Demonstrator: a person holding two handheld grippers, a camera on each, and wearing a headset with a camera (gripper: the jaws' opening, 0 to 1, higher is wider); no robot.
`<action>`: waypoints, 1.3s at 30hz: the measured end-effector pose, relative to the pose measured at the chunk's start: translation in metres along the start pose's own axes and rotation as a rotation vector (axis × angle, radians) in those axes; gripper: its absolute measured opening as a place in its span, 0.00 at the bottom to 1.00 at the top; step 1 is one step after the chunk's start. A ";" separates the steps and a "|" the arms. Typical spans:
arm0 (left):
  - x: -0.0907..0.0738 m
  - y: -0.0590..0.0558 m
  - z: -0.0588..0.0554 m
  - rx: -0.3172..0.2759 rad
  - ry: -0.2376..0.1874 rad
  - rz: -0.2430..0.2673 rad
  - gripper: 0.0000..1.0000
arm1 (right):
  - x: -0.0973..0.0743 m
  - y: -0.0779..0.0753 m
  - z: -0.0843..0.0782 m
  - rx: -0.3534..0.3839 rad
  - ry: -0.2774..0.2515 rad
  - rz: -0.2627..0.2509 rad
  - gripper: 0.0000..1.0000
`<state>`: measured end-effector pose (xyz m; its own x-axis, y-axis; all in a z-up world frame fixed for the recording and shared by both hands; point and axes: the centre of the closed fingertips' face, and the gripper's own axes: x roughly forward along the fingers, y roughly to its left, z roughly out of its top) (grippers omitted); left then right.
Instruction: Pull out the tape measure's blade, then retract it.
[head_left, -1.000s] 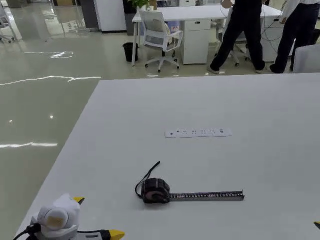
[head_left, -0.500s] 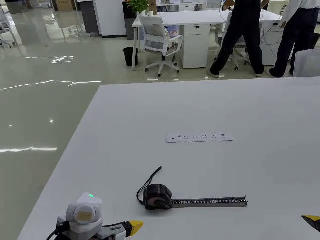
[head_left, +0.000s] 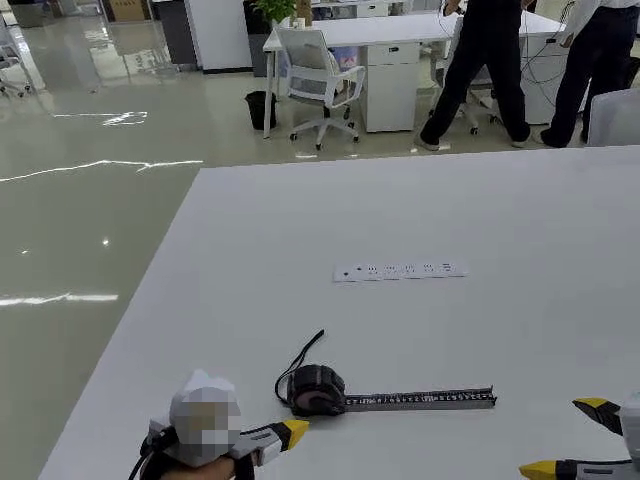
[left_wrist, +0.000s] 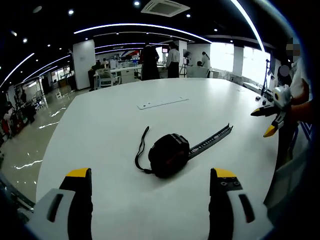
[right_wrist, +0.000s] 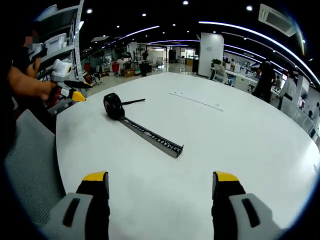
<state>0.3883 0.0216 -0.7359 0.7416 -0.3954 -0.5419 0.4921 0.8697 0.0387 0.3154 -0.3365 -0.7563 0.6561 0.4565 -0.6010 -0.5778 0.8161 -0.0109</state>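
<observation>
A black tape measure lies on the white table with its blade pulled out flat to the right and a black strap curling off its left side. My left gripper is open just left of the case, not touching it. In the left gripper view the case lies ahead between the open jaws of the left gripper. My right gripper is open near the table's front right, short of the blade's tip. Nothing is between the yellow-tipped jaws of the right gripper.
A white power strip lies flat mid-table beyond the tape. Past the far edge stand a white office chair, a desk and two people. Shiny floor runs along the table's left edge.
The left gripper has moved up and right toward the tape measure's case. The right gripper has come further into view at the lower right. The tape measure lies as before.
</observation>
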 end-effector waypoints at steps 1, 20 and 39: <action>0.003 -0.004 0.001 0.004 0.000 -0.002 0.97 | 0.003 0.001 0.001 -0.013 -0.001 0.009 0.86; 0.047 -0.040 0.014 0.011 0.001 0.039 0.95 | 0.039 -0.013 0.009 -0.147 0.066 0.065 0.73; 0.075 -0.035 0.008 -0.185 0.018 0.092 0.91 | 0.086 -0.012 0.019 -0.441 0.234 0.221 0.54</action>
<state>0.4302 -0.0409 -0.7710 0.7703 -0.3078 -0.5585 0.3291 0.9420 -0.0652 0.3877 -0.3007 -0.7927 0.3998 0.4677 -0.7883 -0.8715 0.4605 -0.1687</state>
